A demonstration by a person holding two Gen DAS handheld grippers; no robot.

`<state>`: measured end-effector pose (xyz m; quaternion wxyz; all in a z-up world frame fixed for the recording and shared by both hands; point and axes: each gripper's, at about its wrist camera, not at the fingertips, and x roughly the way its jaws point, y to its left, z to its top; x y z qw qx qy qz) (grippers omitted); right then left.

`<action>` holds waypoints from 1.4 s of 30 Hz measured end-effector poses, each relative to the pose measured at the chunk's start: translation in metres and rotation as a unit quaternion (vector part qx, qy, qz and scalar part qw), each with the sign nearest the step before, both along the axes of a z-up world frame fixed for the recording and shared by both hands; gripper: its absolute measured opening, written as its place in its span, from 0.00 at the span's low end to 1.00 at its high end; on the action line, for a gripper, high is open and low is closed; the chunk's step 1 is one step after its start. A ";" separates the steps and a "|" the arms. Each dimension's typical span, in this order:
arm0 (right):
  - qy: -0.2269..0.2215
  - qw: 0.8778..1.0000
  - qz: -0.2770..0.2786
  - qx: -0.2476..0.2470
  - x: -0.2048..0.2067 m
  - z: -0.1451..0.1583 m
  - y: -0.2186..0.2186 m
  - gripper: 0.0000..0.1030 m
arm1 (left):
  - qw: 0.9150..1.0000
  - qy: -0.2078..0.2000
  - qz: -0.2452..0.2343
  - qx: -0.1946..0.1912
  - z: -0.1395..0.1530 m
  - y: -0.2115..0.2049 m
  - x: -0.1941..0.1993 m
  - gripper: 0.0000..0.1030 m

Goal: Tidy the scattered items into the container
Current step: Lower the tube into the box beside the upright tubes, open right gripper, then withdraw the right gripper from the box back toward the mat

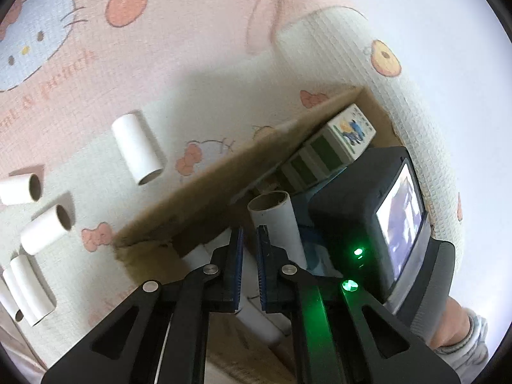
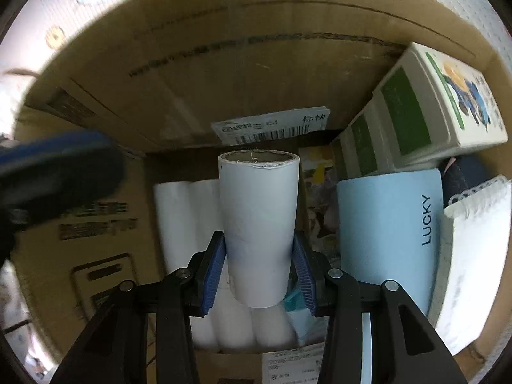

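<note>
White cardboard tube (image 2: 259, 224) clamped between the blue pads of the right gripper (image 2: 260, 268), pointing straight down into the brown cardboard box (image 2: 224, 73). Open brown-lined end of the tube facing the box floor. Beneath it, a row of white tubes (image 2: 179, 224) already lying side by side on the bottom. To the right inside the box: a pale blue item marked LUCKY (image 2: 390, 224), a stack of green-and-white cartons (image 2: 425, 115) leaning against the wall, a white textured piece (image 2: 476, 256) at the far right edge. A shipping label (image 2: 272, 126) stuck to the far inner wall.

Seen from the left wrist, the same held tube (image 1: 275, 220) inside the box, the right gripper's black body with a lit screen (image 1: 400, 220) just beside it, a sleeved hand (image 1: 460, 332) behind. Left gripper (image 1: 250, 256) over the near box wall (image 1: 204, 198), jaws drawn nearly together, nothing between the pads.

Outside the box, on the patterned play mat (image 1: 96, 73): four more white tubes still scattered, one (image 1: 137, 148) lying alone near the box wall, two (image 1: 20, 188) (image 1: 46, 228) at the left edge, another (image 1: 27, 288) lower down, possibly with a further one beside it.
</note>
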<state>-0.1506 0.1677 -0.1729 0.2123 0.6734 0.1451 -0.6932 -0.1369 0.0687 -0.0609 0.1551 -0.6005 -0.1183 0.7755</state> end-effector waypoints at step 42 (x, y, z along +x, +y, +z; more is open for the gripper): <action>0.089 0.995 0.039 0.034 0.067 0.073 -0.011 0.39 | 0.993 0.110 0.015 0.032 0.026 -0.018 0.034 0.54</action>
